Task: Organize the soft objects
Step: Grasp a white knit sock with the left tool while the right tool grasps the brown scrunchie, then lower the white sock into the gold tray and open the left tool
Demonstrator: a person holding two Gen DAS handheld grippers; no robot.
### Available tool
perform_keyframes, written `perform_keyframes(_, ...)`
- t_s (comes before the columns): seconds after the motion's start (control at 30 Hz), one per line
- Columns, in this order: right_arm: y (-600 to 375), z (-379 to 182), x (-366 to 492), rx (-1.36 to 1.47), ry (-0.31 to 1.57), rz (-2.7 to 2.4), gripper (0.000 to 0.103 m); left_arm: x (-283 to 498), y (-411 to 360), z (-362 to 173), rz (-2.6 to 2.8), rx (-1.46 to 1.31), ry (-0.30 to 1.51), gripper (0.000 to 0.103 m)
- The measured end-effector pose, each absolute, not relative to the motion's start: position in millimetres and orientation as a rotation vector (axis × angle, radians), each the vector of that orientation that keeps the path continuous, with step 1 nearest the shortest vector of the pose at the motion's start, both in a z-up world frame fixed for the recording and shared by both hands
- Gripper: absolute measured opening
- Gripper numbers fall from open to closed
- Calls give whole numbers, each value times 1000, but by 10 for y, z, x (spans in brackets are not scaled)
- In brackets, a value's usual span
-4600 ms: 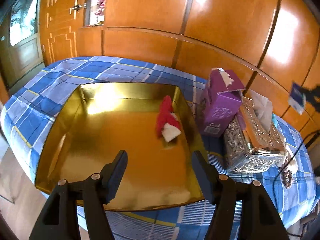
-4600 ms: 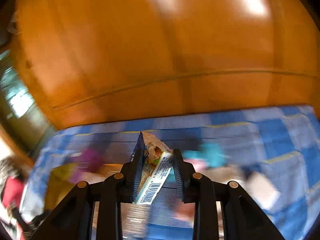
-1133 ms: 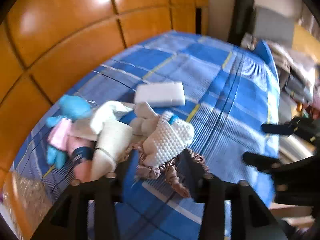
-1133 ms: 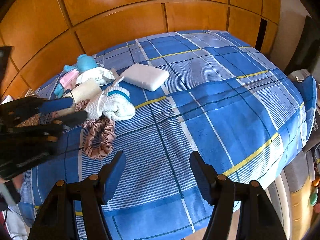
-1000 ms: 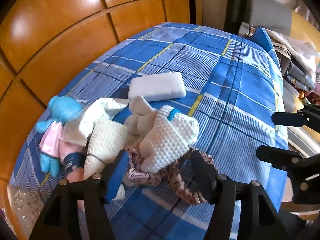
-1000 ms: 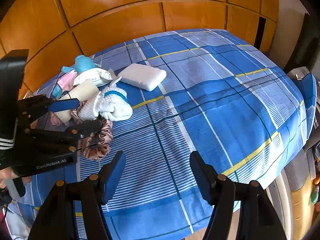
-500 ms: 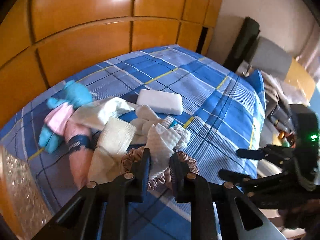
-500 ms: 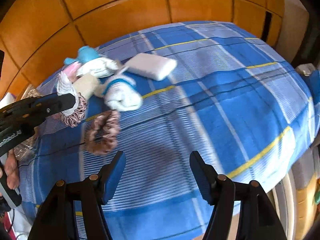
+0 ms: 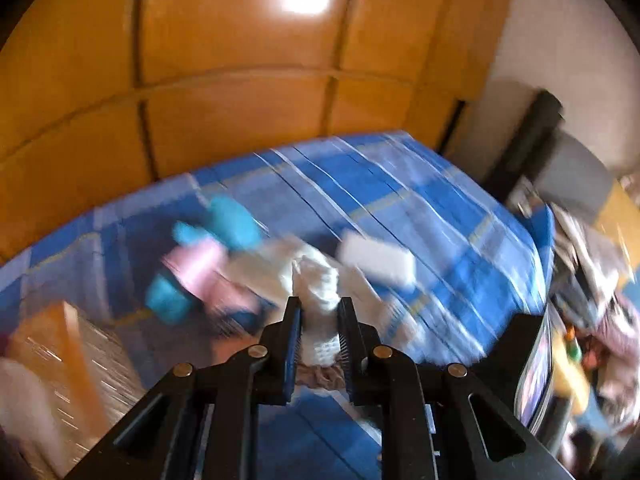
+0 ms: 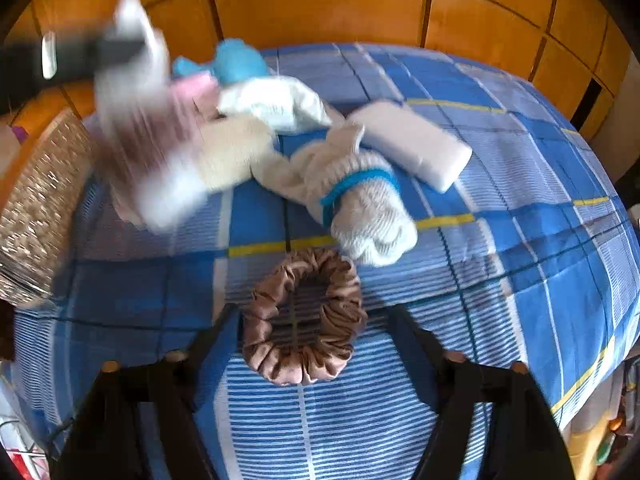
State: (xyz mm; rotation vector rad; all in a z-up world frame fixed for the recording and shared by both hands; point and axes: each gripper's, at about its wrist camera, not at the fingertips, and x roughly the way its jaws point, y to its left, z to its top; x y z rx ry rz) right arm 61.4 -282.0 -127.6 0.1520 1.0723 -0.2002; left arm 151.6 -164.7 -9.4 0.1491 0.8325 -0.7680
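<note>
Right wrist view takes in the whole blue checked bedspread (image 10: 520,240) under orange wood panels (image 10: 320,4), sharply enough to sort the heap on it. The left wrist view shows the same bedspread (image 9: 400,200) only as a smear, but adds what the other lacks: a pale wall and dark furniture (image 9: 532,136) off to the right.

On the left edge of the right wrist view sits a glittery silver box (image 10: 36,208). Next in size is a white knit glove with a blue cuff band (image 10: 360,204), lying with its long axis running from upper left to lower right, closed end toward the camera. Touching its far side is a white rectangular sponge (image 10: 412,146), slanted the same way. Behind them lie a white cloth (image 10: 276,100) and a blue and pink plush toy (image 10: 236,60).

The brown scrunchie (image 10: 302,316) lies flat on the bedspread between the wide-spread fingers of the right gripper (image 10: 312,344), which touch nothing.

The left gripper (image 9: 318,320) has its fingers pinched on a white knit glove (image 9: 318,300), which stands upright between them. From the right wrist view that glove is a blurred white streak at upper left (image 10: 136,128), probably hanging well above the bedspread.
</note>
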Motion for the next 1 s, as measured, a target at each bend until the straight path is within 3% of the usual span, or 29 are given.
perform_keyframes(0.03, -2801, -1258, 600, 136, 1053, -197, 42, 1650, -1564, 44, -728, 126, 822, 18)
perform_keyframes(0.07, -2788, -1252, 589, 130, 1048, -191, 31, 1737, -1493, 138, -698, 110, 811, 18)
perform_keyframes(0.3, -2828, -1247, 561, 128, 1057, -164, 28, 2306, -501, 831, -454, -35, 699, 16)
perform_keyframes(0.47, -2806, -1262, 580, 100, 1059, -162, 28, 2422, 374, 988, -317, -99, 660, 16)
perform_keyframes(0.63, -2776, -1270, 551, 83, 1043, -160, 28, 2364, 1165, 867, -179, -151, 662, 16)
perform_keyframes(1.0, -2689, -1258, 487, 48, 1031, -172, 28, 1842, 2469, -78, 97, -259, 805, 16)
